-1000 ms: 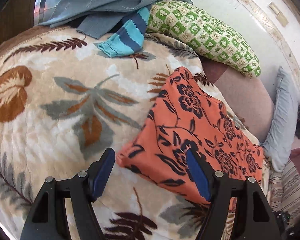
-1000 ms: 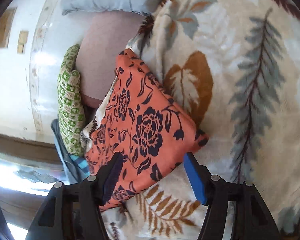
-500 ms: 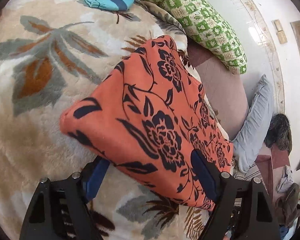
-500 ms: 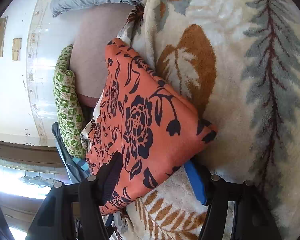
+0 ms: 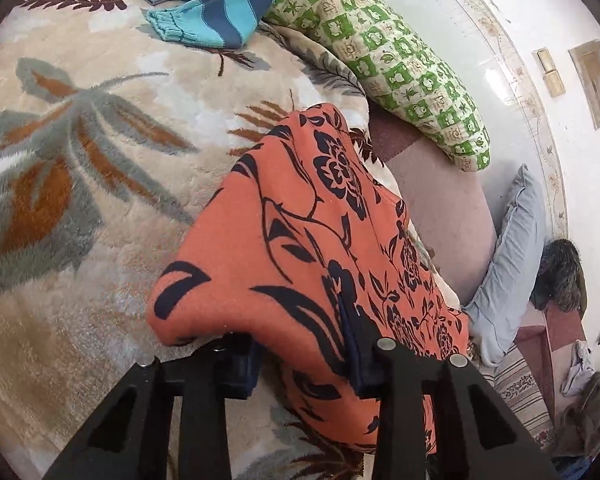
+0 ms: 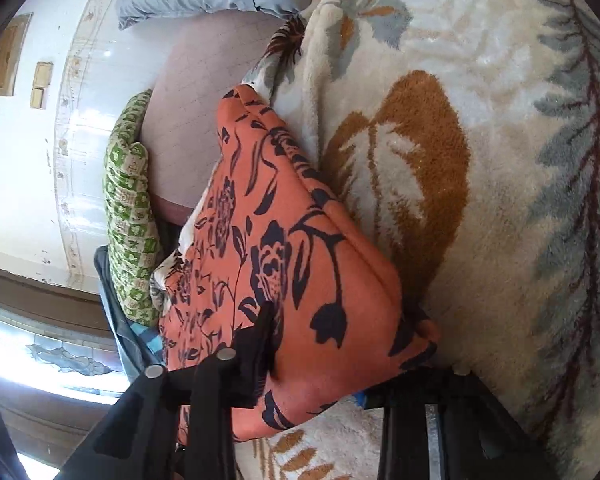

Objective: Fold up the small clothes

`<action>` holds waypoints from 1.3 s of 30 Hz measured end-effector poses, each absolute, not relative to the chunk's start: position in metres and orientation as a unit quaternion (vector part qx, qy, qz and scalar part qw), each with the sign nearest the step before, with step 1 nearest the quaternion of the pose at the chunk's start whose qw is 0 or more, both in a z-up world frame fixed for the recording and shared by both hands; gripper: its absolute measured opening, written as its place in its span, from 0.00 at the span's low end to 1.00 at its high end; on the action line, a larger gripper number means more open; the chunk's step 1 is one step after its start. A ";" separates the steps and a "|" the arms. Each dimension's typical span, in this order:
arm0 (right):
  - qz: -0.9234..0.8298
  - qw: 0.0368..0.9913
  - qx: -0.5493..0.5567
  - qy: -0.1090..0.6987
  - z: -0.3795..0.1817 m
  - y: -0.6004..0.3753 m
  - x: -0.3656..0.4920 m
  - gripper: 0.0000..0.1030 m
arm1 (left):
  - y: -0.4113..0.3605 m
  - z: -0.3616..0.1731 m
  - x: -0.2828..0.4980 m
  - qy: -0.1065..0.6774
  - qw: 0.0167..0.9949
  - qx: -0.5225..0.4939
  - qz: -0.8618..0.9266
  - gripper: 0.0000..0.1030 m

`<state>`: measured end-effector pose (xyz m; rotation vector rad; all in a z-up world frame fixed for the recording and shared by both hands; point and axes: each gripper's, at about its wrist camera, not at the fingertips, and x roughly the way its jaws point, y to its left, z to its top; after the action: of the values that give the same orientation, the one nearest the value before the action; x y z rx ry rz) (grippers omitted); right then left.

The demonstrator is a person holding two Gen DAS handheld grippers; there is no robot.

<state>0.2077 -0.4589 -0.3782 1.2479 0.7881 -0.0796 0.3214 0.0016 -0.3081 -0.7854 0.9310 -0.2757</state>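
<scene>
**Left wrist and right wrist views: both grippers closing on the cloth's near edge**

Left wrist view is showing the left gripper closing its jaws on the near edge of the orange floral cloth; a second ago those jaws were spread wide with the edge only lying between them. The fabric is now bunching up over the fingers, and one corner is lifting at about 9 o'clock from the grip. The right gripper is doing the same at the other near corner, jaws closing with cloth between them and fabric puckering around the pads.

The cloth is lying on the leaf-patterned blanket, its far end reaching toward 12 o'clock, near the green pillow. A striped garment is waiting well apart at 11 o'clock.

Both pinches are looking set, so the fold is probably ready to begin: near edge carried toward the far edge.
</scene>
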 end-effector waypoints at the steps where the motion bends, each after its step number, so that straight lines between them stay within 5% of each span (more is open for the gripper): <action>1: -0.037 0.743 0.563 0.360 -0.376 -0.458 0.208 0.28 | 0.002 -0.308 0.322 0.435 0.812 -0.366 -0.130 0.30; 19: -0.062 0.862 0.368 0.344 -0.302 -0.404 0.147 0.21 | 0.038 -0.274 0.244 0.411 0.823 -0.357 -0.161 0.16; 28: -0.064 0.825 0.402 0.393 -0.331 -0.388 0.079 0.21 | 0.064 -0.280 0.172 0.445 0.826 -0.314 -0.147 0.18; 31: -0.064 0.800 0.434 0.409 -0.342 -0.396 0.077 0.28 | 0.075 -0.301 0.171 0.487 0.793 -0.346 -0.123 0.23; 35: -0.048 0.758 0.507 0.407 -0.351 -0.407 0.064 0.55 | 0.082 -0.283 0.156 0.473 0.814 -0.321 -0.106 0.28; 39: -0.042 0.764 0.491 0.417 -0.340 -0.398 0.045 0.57 | 0.070 -0.243 0.129 0.417 0.869 -0.241 -0.110 0.33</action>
<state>0.0451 -0.3984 -0.3400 1.0676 0.9055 -0.0904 0.1290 0.0698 -0.2425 -0.5044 0.8718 -0.2310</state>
